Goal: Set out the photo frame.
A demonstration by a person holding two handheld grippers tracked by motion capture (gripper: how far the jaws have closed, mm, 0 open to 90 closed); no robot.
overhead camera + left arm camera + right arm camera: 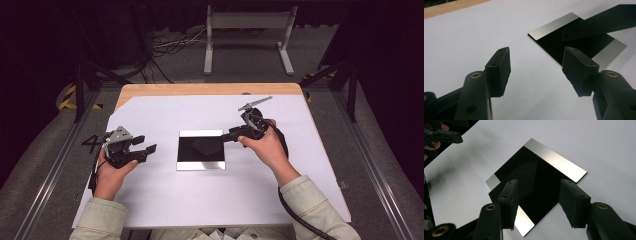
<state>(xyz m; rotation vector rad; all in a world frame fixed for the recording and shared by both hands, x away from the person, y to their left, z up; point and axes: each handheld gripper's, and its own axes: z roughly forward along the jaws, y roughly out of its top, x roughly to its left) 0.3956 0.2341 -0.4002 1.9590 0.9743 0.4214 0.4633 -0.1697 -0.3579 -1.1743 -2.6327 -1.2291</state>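
- The square plate lies flat near the middle of the white sheet that covers the table, between the two grippers.
- The right gripper is at the plate's right edge, its jaws reaching over the near-right corner. In the right gripper view the jaws stand apart with nothing pinched, the plate lying below and between them (whether a tip touches the surface I cannot tell).
- The left gripper rests in the left hand well to the plate's left, apart from it. In the left gripper view its jaws are spread wide over bare sheet, the plate ahead and to the right.
- The plate is thin and flat, a glossy black square with a brushed, silvery band along two opposite edges; its dark face mirrors the jaws.
- The jaw pads are matte black, blocky and slightly rough; brass-coloured bushings sit at the pivots.
- Pale wood shows at the table's far edge.
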